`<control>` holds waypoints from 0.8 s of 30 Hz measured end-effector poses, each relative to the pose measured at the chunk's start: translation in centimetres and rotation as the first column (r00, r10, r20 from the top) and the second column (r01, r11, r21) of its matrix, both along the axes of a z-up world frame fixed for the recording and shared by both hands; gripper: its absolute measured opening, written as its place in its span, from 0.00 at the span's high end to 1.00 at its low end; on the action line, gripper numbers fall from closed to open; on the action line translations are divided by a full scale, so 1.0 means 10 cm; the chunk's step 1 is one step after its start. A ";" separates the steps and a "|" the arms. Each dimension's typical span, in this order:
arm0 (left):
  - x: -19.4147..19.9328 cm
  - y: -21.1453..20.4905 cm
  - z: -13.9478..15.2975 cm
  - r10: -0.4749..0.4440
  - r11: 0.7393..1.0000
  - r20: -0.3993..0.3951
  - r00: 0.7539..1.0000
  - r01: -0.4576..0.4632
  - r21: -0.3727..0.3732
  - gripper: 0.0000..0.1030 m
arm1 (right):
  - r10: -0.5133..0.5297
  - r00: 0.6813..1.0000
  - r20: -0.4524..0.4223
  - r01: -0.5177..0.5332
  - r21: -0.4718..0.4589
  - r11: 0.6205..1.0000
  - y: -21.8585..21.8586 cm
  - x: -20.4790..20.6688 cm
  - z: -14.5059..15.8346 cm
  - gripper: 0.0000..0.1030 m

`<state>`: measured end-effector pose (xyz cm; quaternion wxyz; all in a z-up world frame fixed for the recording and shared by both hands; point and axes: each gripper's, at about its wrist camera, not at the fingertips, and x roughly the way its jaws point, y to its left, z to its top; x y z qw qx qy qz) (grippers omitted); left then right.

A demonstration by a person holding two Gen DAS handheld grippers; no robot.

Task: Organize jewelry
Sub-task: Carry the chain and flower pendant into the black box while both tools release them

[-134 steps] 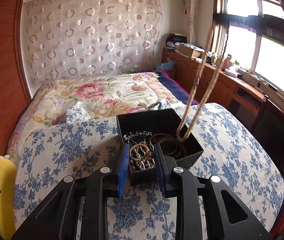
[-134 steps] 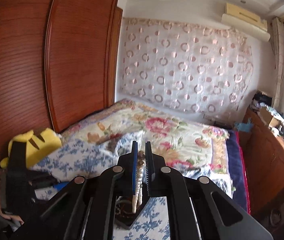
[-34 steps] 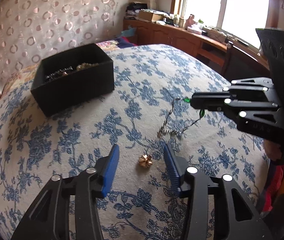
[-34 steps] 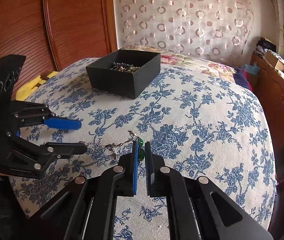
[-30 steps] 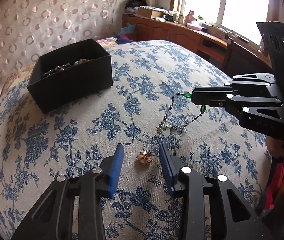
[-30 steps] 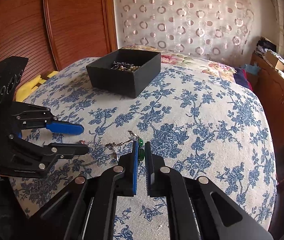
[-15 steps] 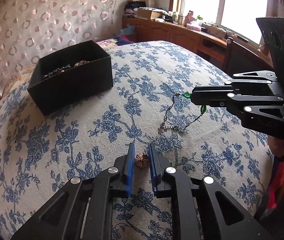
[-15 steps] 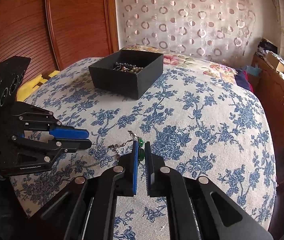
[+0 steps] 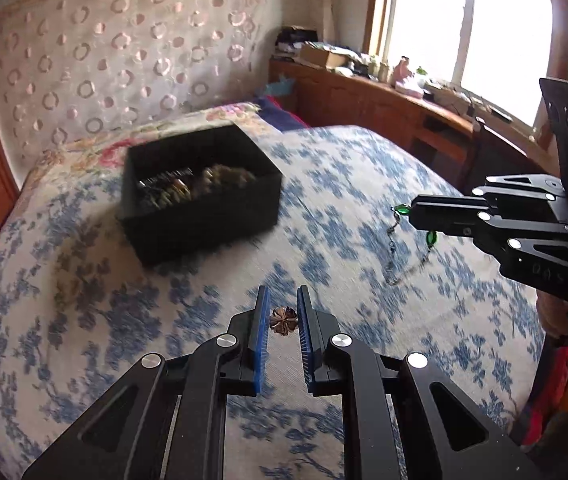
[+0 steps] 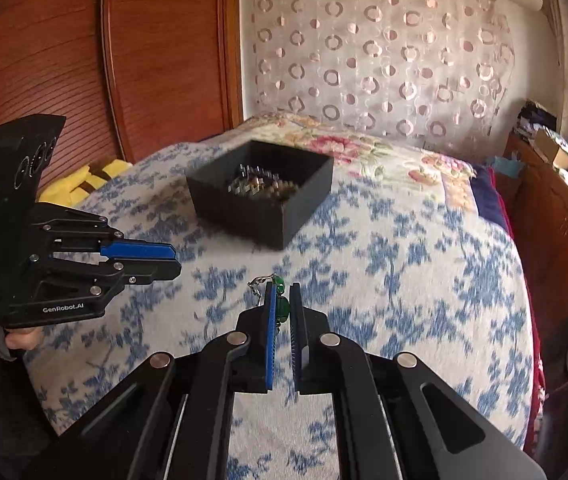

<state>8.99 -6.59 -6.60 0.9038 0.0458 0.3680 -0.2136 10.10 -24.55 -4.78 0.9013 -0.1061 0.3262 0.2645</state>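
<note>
Left tool [image 9: 283, 314]: closed on a small gold flower-shaped charm [image 9: 283, 321], nipped between the blue pads near their tips; the charm looked clear of the bedspread [image 9: 344, 184].
Right tool [image 10: 283, 300]: clamped on the green-beaded end of a thin chain necklace [image 10: 281, 306].
Necklace's lie: in the left wrist view the necklace [image 9: 398, 256] hung from the right tool [image 9: 418, 213] in a slack loop, two green beads close to the pads, its long axis running downward toward the blue-flowered bedspread; whether its low end touched the cloth I could not tell.
Charm's facing: its petalled face was turned toward the camera; too round to have a long axis.
Black box [image 10: 262, 196]: farther up the bed, open-topped, already heaped with chains and beads, well apart from both tools.
Step in hand: both pieces looked picked up, carry not yet made.
Next move: probably carrying each piece over the box rim, with the dangling chain lowered in first so it does not catch the wall.
</note>
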 end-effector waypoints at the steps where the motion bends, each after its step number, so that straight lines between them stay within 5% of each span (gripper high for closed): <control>1: 0.02 0.02 0.02 0.006 1.000 0.007 1.000 -0.006 0.000 0.88 | 0.004 1.000 0.010 -0.004 -0.001 1.000 0.02 0.03 0.05 0.93; 15: 0.36 0.37 0.30 0.110 0.994 0.078 0.991 -0.111 0.011 0.88 | 0.011 0.994 0.104 -0.015 0.033 0.999 0.32 0.57 0.63 0.93; 24: 0.63 0.50 0.36 0.152 0.988 0.079 0.985 -0.154 0.024 0.88 | 0.030 0.997 0.066 -0.033 0.045 0.998 0.57 1.00 0.71 0.93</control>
